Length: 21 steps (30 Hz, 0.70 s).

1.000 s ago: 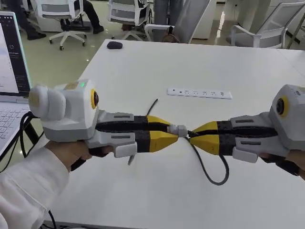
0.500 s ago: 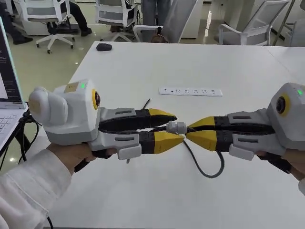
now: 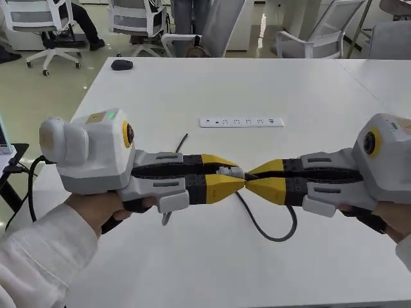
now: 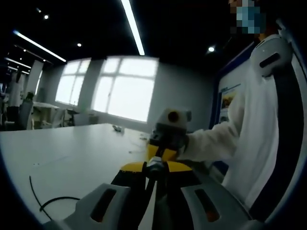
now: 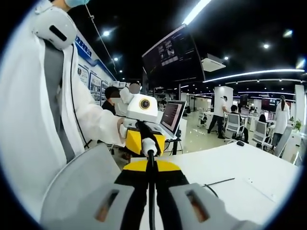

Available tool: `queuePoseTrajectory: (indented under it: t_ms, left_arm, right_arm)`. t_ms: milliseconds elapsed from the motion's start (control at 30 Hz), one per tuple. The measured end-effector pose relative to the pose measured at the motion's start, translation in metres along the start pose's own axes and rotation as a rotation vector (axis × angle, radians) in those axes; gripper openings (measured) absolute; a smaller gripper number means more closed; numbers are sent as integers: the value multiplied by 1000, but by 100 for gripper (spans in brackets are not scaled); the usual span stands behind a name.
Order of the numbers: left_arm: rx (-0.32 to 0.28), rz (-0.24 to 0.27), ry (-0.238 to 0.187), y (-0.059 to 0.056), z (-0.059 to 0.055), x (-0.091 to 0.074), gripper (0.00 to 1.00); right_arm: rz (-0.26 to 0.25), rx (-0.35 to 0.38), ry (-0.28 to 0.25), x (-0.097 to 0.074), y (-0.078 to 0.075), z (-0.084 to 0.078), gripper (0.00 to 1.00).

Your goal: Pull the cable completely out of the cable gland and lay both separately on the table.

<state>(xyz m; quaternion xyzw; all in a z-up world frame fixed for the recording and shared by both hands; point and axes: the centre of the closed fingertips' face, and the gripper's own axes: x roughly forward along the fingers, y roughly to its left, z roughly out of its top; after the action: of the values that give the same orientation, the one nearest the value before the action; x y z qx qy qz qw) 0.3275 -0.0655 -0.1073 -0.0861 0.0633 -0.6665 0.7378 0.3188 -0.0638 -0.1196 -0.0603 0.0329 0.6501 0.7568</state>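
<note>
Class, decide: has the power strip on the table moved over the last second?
No: power strip keeps its offset from the mouse; the camera shifted.

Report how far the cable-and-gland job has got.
Done: nothing separated yet; the cable runs through the cable gland. In hand: left gripper, jaws shut on the gland; right gripper, jaws shut on the cable, tip to tip above the table. Left: pull the cable free, lay both down apart.
</note>
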Motion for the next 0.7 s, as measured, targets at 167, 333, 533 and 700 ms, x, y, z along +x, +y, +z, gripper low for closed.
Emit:
queuePoseTrajectory:
  t_ms: [167, 333, 533, 700]
  left_arm:
    - [-6, 47, 10, 5, -7, -8, 16]
    - [-9, 88, 23, 7, -13, -18, 16]
    - [-23, 119, 25, 10, -18, -27, 16]
    - [-32, 134, 18, 13, -18, -31, 16]
  right_arm:
    - [9, -15, 42, 0, -2, -11, 2]
    - [40, -34, 103, 2, -4, -30, 3]
    - [52, -60, 164, 4, -6, -49, 2]
    - [17, -65, 198, -3, -13, -62, 2]
